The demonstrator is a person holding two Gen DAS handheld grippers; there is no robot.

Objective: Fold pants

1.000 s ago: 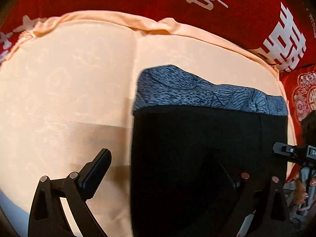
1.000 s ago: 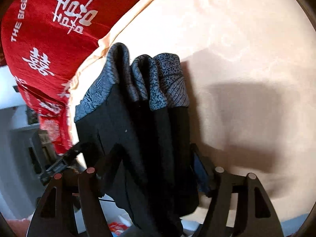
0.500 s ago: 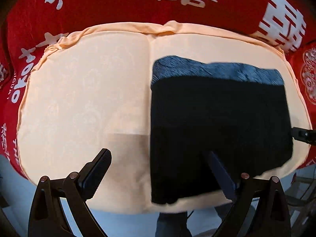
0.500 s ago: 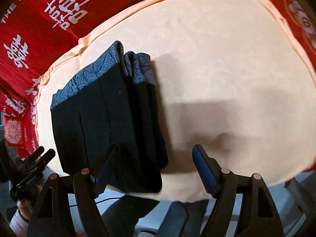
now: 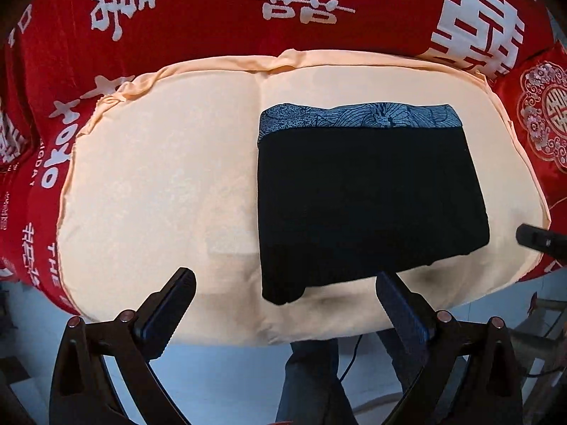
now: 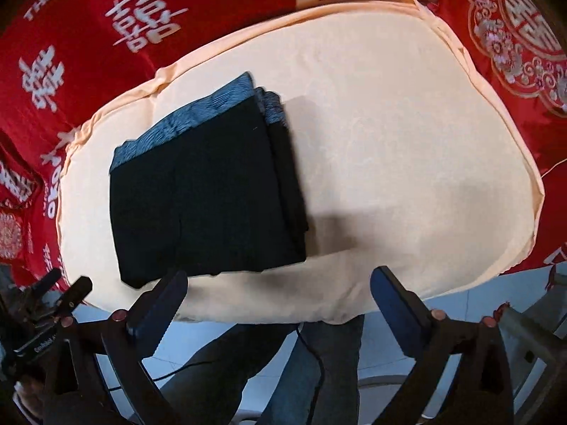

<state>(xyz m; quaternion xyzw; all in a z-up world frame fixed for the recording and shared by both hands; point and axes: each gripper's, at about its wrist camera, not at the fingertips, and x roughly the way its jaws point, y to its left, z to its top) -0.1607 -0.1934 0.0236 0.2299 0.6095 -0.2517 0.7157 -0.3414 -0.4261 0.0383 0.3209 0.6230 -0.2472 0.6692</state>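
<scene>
The black pants [image 5: 365, 209] lie folded into a flat rectangle on a peach cushion [image 5: 159, 184], with the grey patterned waistband [image 5: 358, 120] at the far edge. In the right wrist view the pants [image 6: 205, 205] lie left of centre, their stacked layers showing along the right side. My left gripper [image 5: 283, 283] is open and empty, held back over the cushion's near edge. My right gripper [image 6: 280, 287] is open and empty, also held back from the near edge. Neither touches the pants.
A red cloth with white characters [image 5: 212, 17] surrounds the cushion on the far and side edges. A pale blue floor [image 5: 219, 382] and the person's legs [image 6: 319, 372] lie below the near edge. The other gripper's tip [image 5: 538, 239] shows at the right.
Both grippers let go of the pants and pulled back and up from the cushion. The pants now lie flat and the whole cushion is in view.
</scene>
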